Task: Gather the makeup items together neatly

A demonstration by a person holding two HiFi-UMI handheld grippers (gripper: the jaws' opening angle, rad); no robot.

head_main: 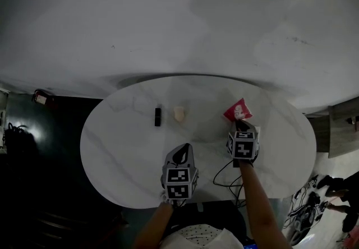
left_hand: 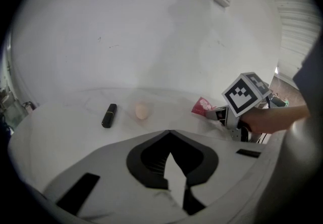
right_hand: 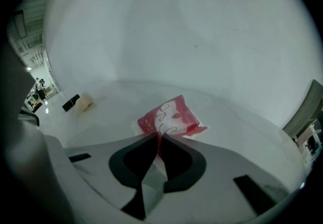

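On the white table (head_main: 112, 152), we see the right gripper (right_hand: 158, 138) pinch the red packet (right_hand: 169, 117) at its near edge; the left gripper (left_hand: 170, 133) hovers closed (and empty), with the lipstick (head_main: 158, 116) and sponge (head_main: 179, 113) side by side farther left.

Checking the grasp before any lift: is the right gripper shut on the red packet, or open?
Shut on it: the right gripper pinches the red packet by its near edge, jaws together.
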